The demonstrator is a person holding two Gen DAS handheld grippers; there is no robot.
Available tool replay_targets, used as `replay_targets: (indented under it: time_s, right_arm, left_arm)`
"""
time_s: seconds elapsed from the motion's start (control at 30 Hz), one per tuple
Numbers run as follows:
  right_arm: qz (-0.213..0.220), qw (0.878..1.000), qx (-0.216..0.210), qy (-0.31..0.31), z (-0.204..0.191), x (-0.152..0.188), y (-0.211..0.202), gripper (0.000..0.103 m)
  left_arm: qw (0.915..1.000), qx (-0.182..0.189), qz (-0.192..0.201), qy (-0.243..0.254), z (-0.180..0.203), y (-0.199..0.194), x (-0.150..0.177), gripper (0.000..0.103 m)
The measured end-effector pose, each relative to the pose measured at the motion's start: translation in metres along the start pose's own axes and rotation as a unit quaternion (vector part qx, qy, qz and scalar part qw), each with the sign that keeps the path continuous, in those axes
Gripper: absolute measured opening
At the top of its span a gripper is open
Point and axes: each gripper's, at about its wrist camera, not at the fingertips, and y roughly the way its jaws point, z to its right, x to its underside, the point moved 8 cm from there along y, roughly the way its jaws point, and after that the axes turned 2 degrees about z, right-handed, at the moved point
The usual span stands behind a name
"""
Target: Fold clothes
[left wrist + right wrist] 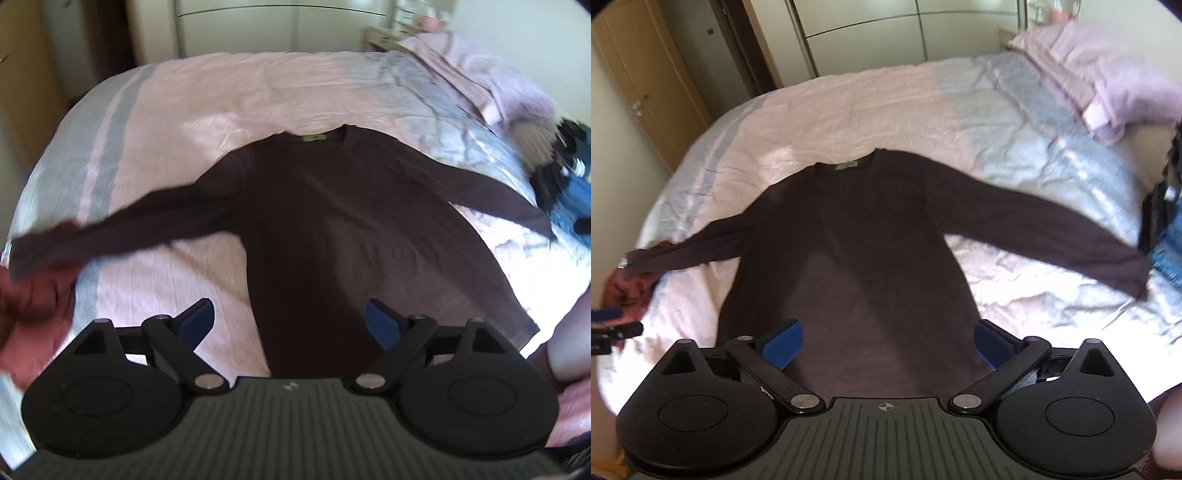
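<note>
A dark brown long-sleeved sweater [314, 221] lies flat on the bed, collar far, hem near, both sleeves spread out to the sides. It also shows in the right wrist view [871, 236]. My left gripper [290, 321] is open and empty, hovering over the sweater's lower part. My right gripper [886, 345] is open and empty above the hem area. The left gripper's tip [613, 325] shows at the left edge of the right wrist view. The left sleeve end rests on a red garment [33, 306].
The bed has a pink and grey striped cover [221, 92]. Pink pillows [1108, 77] lie at the far right. Dark and blue clothes [565, 184] are piled at the right edge. A wardrobe [886, 33] and a wooden door [639, 74] stand behind.
</note>
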Motion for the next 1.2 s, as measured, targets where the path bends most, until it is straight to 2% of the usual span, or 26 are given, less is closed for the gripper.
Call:
replay_targets:
  time_s: [0.1, 0.27, 0.4, 0.57, 0.83, 1.2]
  right_arm:
    - [0.003, 0.999, 0.054, 0.003, -0.031, -0.001, -0.001, 0.102]
    - [-0.003, 0.995, 0.095, -0.002, -0.093, 0.007, 0.001, 0.102]
    - [-0.009, 0.995, 0.103, 0.002, -0.136, 0.020, 0.004, 0.102]
    - [-0.018, 0.994, 0.105, -0.007, -0.172, 0.034, 0.008, 0.102]
    - [-0.007, 0.997, 0.078, -0.010, -0.183, 0.036, 0.016, 0.102]
    - [-0.021, 0.996, 0.069, -0.050, -0.173, 0.027, 0.037, 0.102]
  left_arm:
    - [0.9992, 0.006, 0.001, 0.041, -0.023, 0.003, -0.006, 0.089]
    - [0.9968, 0.019, 0.002, 0.078, -0.070, 0.004, -0.005, 0.090]
    - [0.9947, 0.029, -0.004, 0.099, -0.096, 0.003, 0.002, 0.090]
    - [0.9946, 0.035, -0.002, 0.098, -0.113, 0.002, 0.008, 0.090]
    - [0.9950, 0.041, 0.008, 0.091, -0.114, 0.001, 0.008, 0.090]
    - [0.9973, 0.007, 0.000, 0.073, -0.111, 0.004, 0.004, 0.090]
